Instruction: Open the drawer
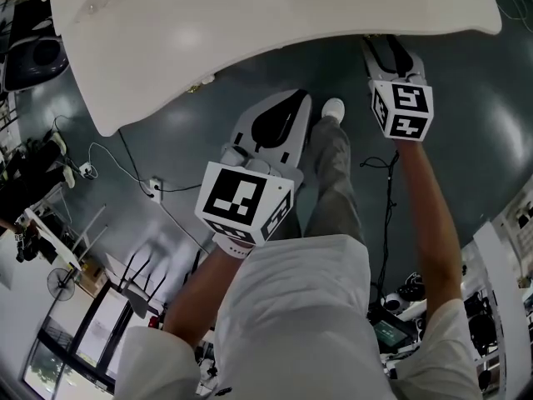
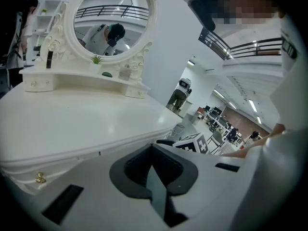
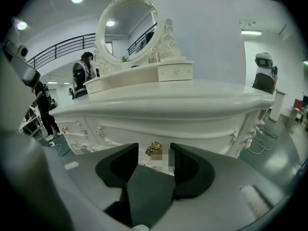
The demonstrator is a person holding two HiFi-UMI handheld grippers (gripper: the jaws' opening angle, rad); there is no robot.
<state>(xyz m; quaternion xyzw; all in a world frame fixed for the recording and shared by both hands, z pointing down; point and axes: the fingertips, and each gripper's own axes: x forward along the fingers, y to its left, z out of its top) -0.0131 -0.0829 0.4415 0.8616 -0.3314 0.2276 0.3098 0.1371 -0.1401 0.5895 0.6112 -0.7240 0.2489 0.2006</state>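
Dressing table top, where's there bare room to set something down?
The dressing table top is bare from the mirror's shelf to its front edge. The shelf is crowded, with a small plant and other small items.

Glossy cream-white dressing table (image 3: pixel 192 97); its drawer front (image 3: pixel 120 124) carries scrolled relief carved in the same white. The drawer's handle (image 3: pixel 153 148) is shiny gold, and a second gold knob (image 2: pixel 40 178) shows in the left gripper view. The oval mirror (image 3: pixel 126 28) has an ornate white frame, with a small green plant (image 2: pixel 96 59) below it. The floor (image 1: pixel 466 123) is dark blue-grey with a sheen. The left gripper (image 2: pixel 153 147) and right gripper (image 3: pixel 154 154) have pale grey-white shells and black pads (image 3: pixel 115 170). Each marker cube (image 1: pixel 241 200) is white with black square patterns. The person wears a white top (image 1: pixel 291 307), grey trousers (image 1: pixel 333 173) and a white shoe (image 1: pixel 332 108).
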